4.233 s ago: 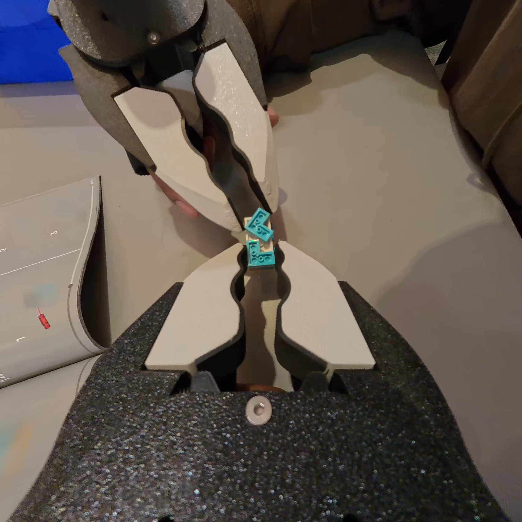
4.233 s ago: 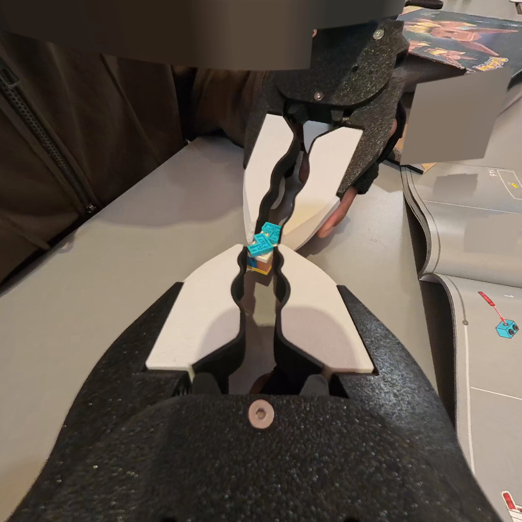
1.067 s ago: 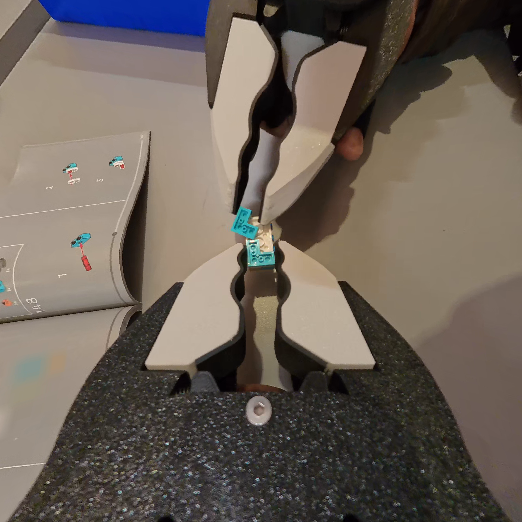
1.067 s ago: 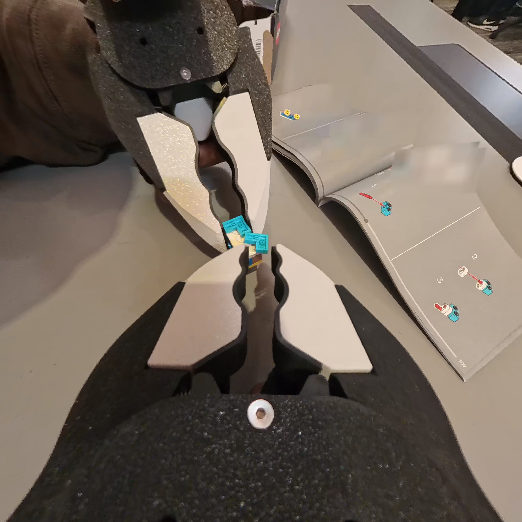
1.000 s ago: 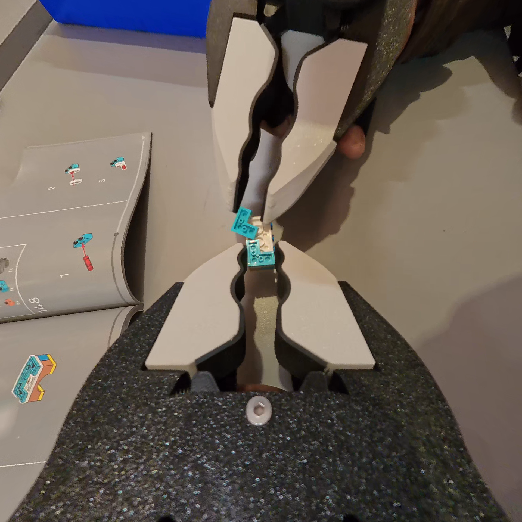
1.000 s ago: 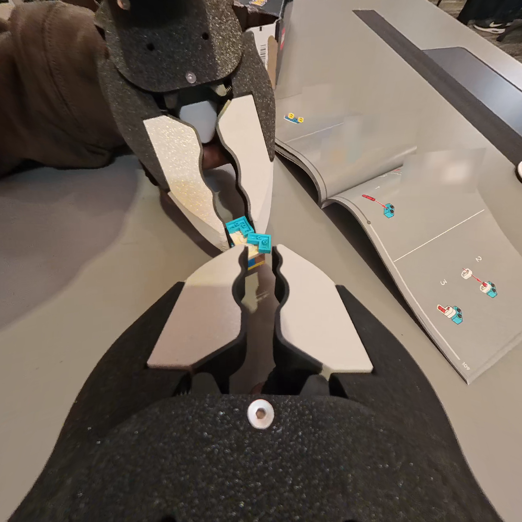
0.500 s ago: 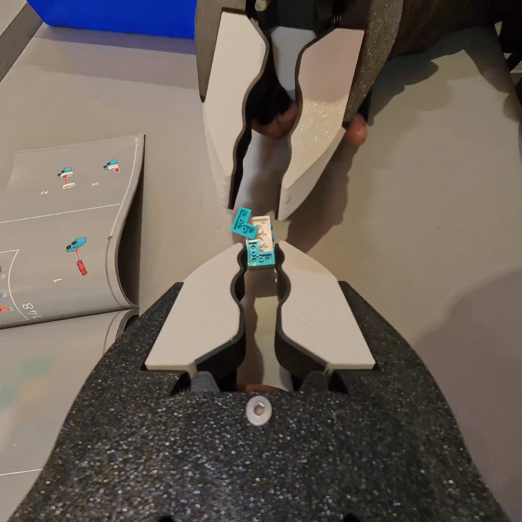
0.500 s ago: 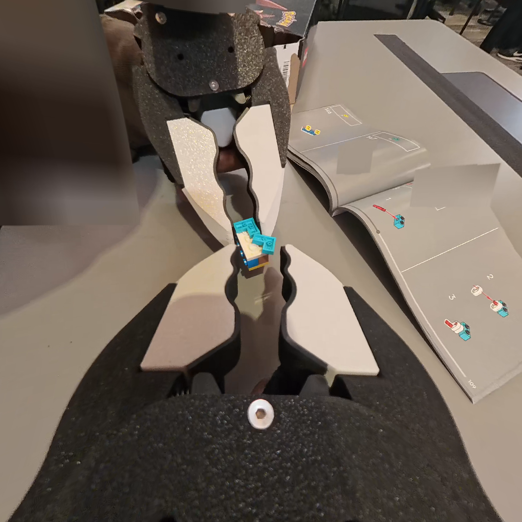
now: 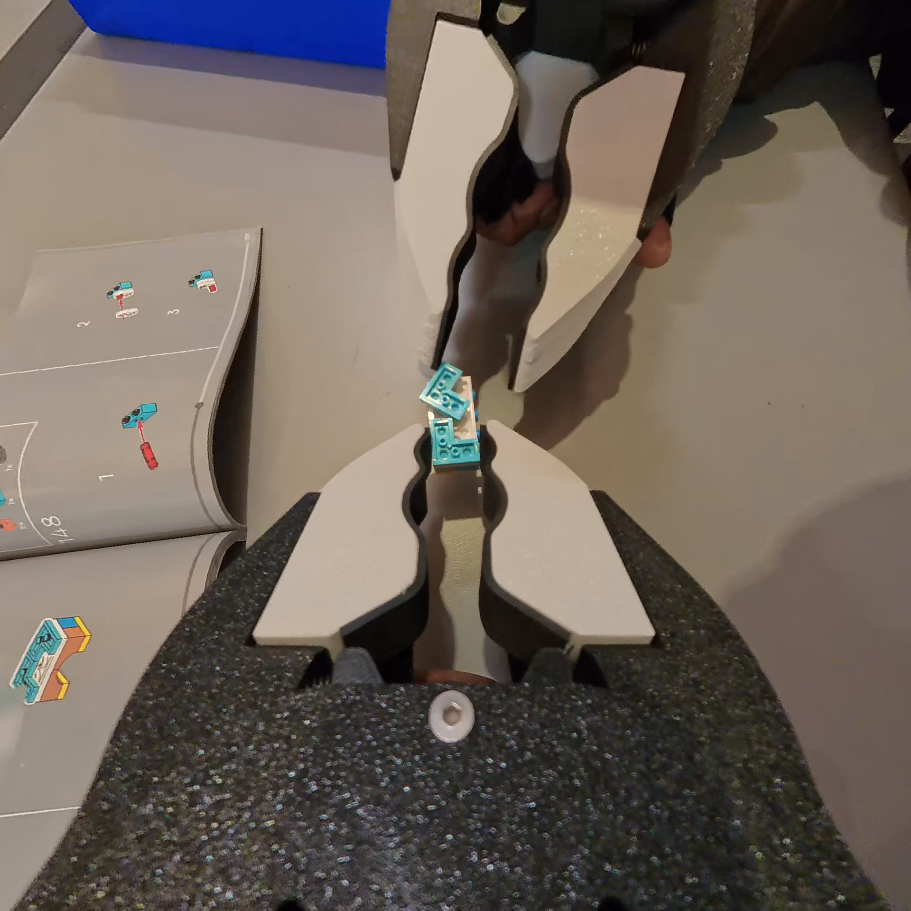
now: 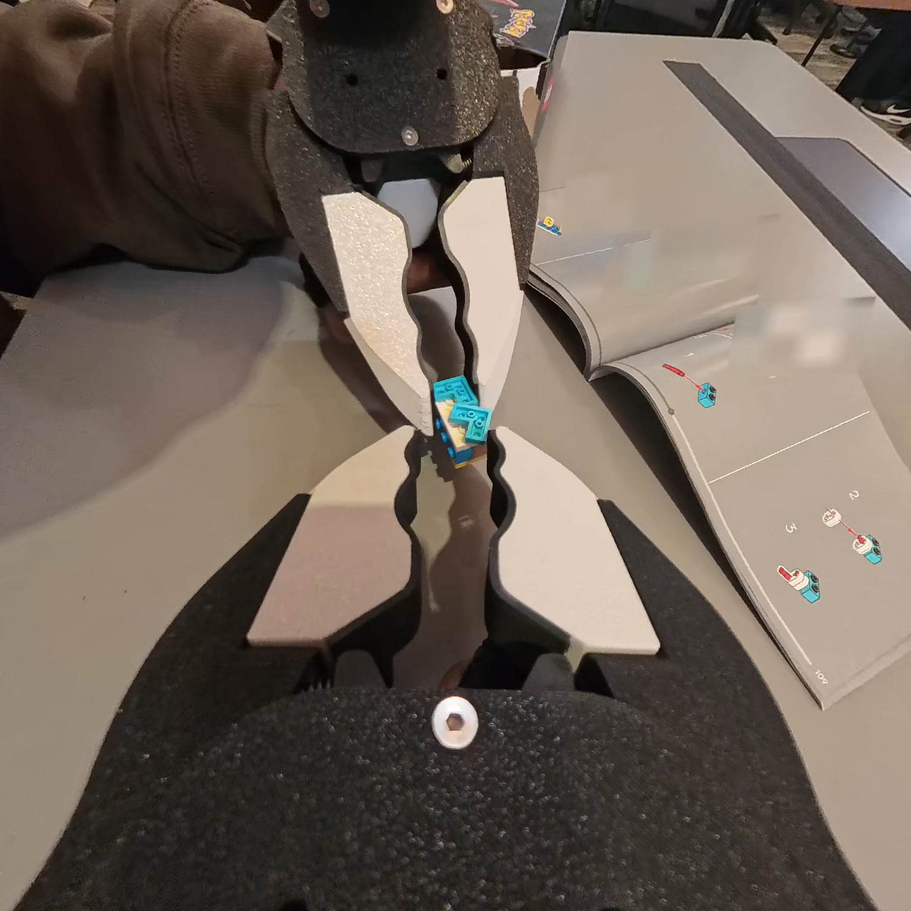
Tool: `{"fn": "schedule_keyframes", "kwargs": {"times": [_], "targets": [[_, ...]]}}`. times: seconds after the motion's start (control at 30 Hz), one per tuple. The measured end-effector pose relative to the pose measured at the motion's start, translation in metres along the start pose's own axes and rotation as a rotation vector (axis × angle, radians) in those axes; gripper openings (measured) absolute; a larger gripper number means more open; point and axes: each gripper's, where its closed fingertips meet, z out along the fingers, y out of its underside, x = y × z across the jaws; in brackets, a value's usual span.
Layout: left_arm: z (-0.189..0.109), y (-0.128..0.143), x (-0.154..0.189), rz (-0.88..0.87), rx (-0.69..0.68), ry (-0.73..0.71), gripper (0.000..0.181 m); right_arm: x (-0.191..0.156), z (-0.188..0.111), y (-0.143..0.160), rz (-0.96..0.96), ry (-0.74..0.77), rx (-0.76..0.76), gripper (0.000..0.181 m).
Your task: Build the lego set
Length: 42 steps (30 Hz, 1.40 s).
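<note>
In the left wrist view, our left hand-held gripper is clamped on the small brick block, held at its two sides above the tabletop. We judge the block light, hard and a little slippery, so the sides are the good place to hold it. A loose teal corner plate sits tilted on the far end of the block and seems not pressed down; it could fall easily. Beyond the block, the right hand-held gripper has its jaws apart and holds nothing. The open instruction booklet lies left of the block, well apart.

In the right wrist view, the block sits just beyond our open fingertips, between the left gripper's tips. The booklet lies to its right, a brown sleeve to its left. Nothing blocks the way.
</note>
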Motion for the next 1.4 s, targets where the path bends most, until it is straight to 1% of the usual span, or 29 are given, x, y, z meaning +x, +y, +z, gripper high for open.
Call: {"fn": "schedule_keyframes", "kwargs": {"times": [0.2,0.33,0.5,0.57,0.7,0.83,0.97,1.17,1.4], "targets": [[0.000,0.000,0.000,-0.008,0.005,0.009,0.018,-0.007,-0.005,0.004,-0.012,-0.025,0.007,0.025],[0.001,0.000,0.006,0.004,0.007,0.046,0.018,-0.004,-0.010,0.003,-0.082,-0.056,0.037,0.026],[0.002,0.000,0.019,0.051,0.010,0.114,0.018,-0.018,-0.015,-0.002,-0.161,-0.273,0.122,0.024],[0.003,0.000,0.026,0.084,0.008,0.141,0.018,-0.018,-0.016,-0.002,-0.174,-0.310,0.135,0.025],[0.003,-0.001,0.038,0.135,0.007,0.185,0.018,-0.024,-0.021,-0.006,-0.139,-0.417,0.176,0.025],[0.004,-0.003,0.045,0.159,0.011,0.214,0.018,-0.035,-0.023,-0.005,-0.163,-0.482,0.169,0.026],[0.004,-0.005,0.049,0.167,0.017,0.227,0.018,-0.042,-0.020,-0.001,-0.189,-0.514,0.133,0.026],[0.005,-0.005,0.051,0.169,0.017,0.238,0.018,-0.044,-0.016,0.003,-0.205,-0.520,0.093,0.026],[0.005,-0.005,0.050,0.157,0.017,0.234,0.018,-0.046,-0.013,0.007,-0.228,-0.500,0.066,0.018]]}}
